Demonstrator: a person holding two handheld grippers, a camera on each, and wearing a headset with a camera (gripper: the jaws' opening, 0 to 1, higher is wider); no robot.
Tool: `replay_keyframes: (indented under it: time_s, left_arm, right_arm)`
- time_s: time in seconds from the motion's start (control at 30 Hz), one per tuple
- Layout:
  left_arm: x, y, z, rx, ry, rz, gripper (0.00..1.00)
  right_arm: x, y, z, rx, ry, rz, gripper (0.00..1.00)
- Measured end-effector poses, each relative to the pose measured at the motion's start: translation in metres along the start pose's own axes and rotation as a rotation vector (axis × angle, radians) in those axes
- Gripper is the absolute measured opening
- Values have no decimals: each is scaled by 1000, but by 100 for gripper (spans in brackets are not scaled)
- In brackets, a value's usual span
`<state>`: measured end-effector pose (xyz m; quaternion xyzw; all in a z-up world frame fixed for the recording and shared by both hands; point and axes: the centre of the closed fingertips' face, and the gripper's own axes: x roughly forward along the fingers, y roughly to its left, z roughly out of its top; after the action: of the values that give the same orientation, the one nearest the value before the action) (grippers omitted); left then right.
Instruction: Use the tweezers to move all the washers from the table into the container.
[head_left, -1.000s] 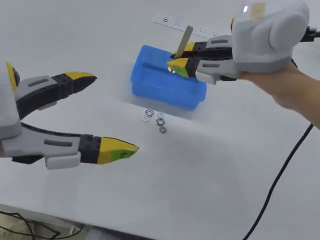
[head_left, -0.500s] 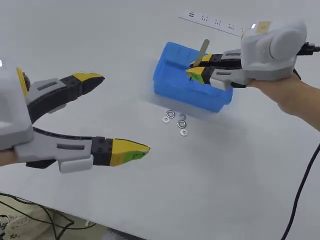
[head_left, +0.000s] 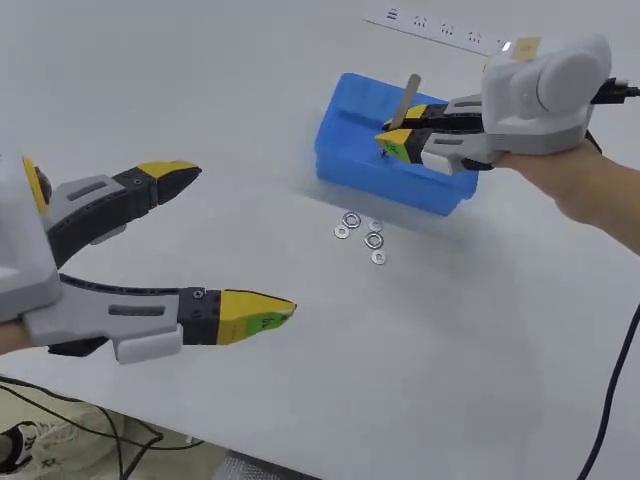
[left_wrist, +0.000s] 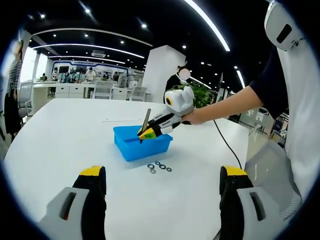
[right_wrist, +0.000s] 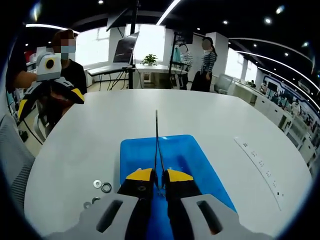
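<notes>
In the head view, the left hand-held gripper (head_left: 243, 240) hangs low on the left above the white surface (head_left: 450, 350), its two jaws spread wide and holding nothing. The right hand-held gripper (head_left: 392, 143) reaches in from the upper right, jaws pressed together and pinching the tweezers (head_left: 405, 100), which stand tilted above the blue container (head_left: 360, 160). A small cluster of washers (head_left: 362, 235) lies on the surface just beside the container's near wall. A power strip (head_left: 430, 28) lies beyond the container.

In the left gripper view, the left hand-held gripper (left_wrist: 162, 175) shows its jaws far apart. Ahead sit the washers (left_wrist: 159, 166), then the container (left_wrist: 142, 145), with the right hand-held gripper (left_wrist: 150, 132) over it.

In the right gripper view, the right hand-held gripper (right_wrist: 159, 176) clamps the tweezers (right_wrist: 156, 145), whose thin arms point forward over the container (right_wrist: 190, 165). The washers (right_wrist: 100, 187) lie on the surface to the container's left.
</notes>
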<state>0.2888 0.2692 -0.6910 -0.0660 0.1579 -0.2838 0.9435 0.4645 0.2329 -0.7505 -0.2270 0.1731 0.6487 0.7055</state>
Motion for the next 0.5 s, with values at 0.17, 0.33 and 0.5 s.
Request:
replay_keyframes:
  time_s: [0.17, 0.33, 0.5]
  left_arm:
    - [4, 1, 3, 7, -7, -6, 100]
    - [17, 18, 12, -1, -44, -16, 98]
    - [41, 17, 36, 6, -99, -47, 95]
  right_arm:
    - [-3, 2, 3, -8, 2, 1, 8]
    - [-7, 6, 8, -29, 7, 7, 8]
    - [-13, 10, 11, -52, 13, 11, 8]
